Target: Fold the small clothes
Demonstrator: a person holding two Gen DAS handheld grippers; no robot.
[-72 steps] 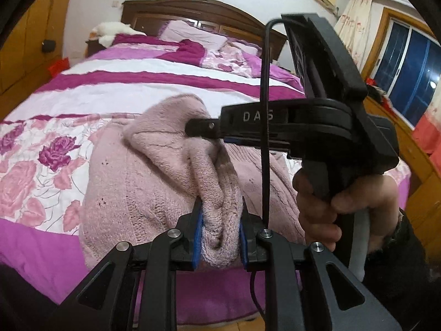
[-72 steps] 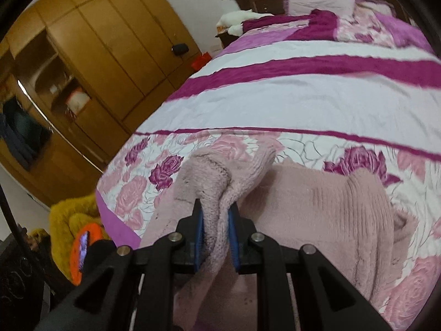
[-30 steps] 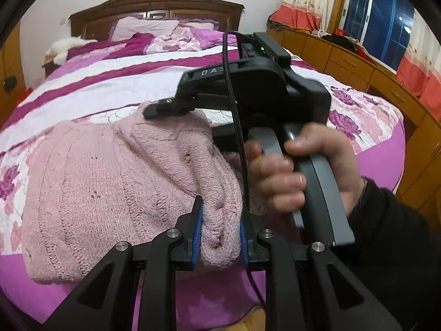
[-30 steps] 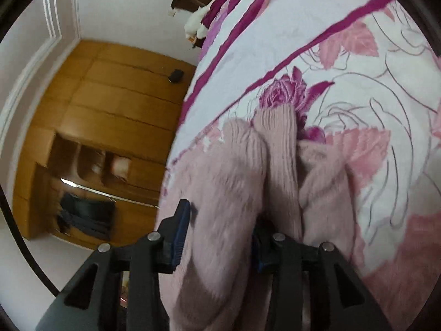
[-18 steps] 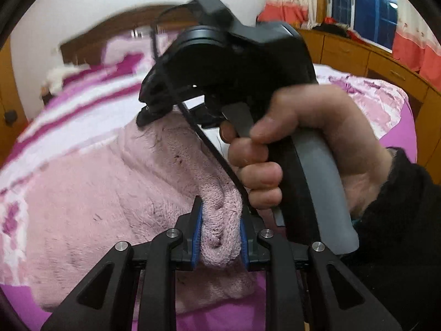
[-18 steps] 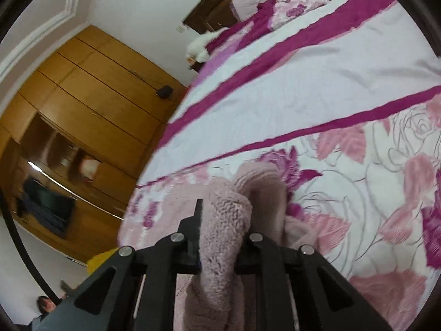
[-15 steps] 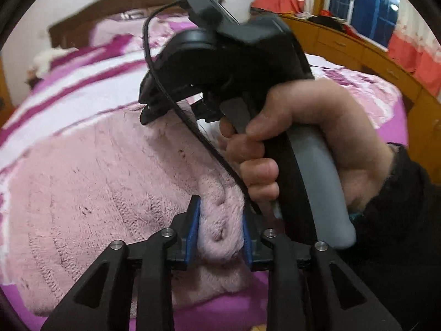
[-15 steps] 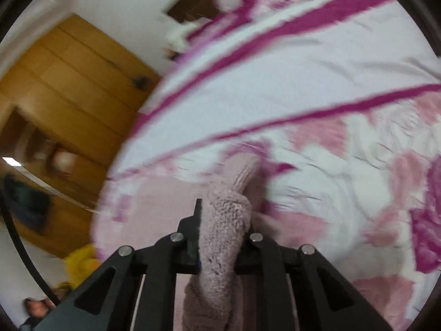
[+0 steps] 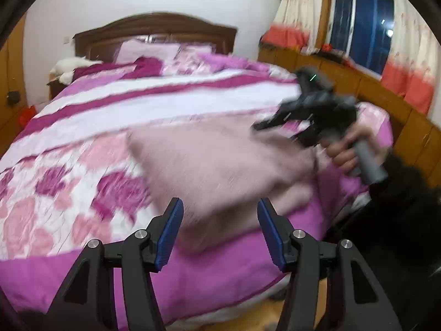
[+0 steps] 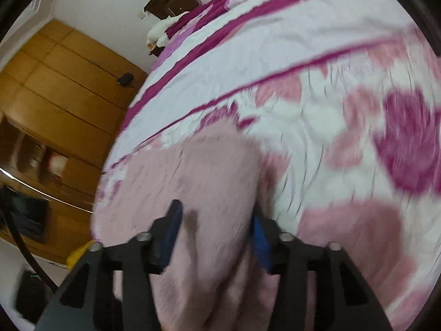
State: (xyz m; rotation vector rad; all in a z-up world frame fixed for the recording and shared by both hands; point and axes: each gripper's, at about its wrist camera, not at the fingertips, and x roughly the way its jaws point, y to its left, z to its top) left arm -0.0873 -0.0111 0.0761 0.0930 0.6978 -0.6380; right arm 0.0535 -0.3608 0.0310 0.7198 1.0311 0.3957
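A pink knit sweater lies folded near the foot edge of the bed, blurred by motion. My left gripper hangs just short of its near edge, its jaws opening with no cloth pinched between the blue pads. In the left wrist view my right gripper shows at the sweater's right end, held by a hand. In the right wrist view the sweater fills the space between the jaws of my right gripper. Those jaws are opening, and a gap shows beside the left pad.
The bed cover is white with pink roses and magenta stripes. Its magenta front edge drops off just below my left gripper. Pillows and a dark headboard lie at the far end. A wooden wardrobe stands left of the bed, and a low cabinet under a window stands to its right.
Both grippers were shut on folds of the sweater and have let go. The left gripper has pulled back from it, and the sweater now lies folded on the bed.
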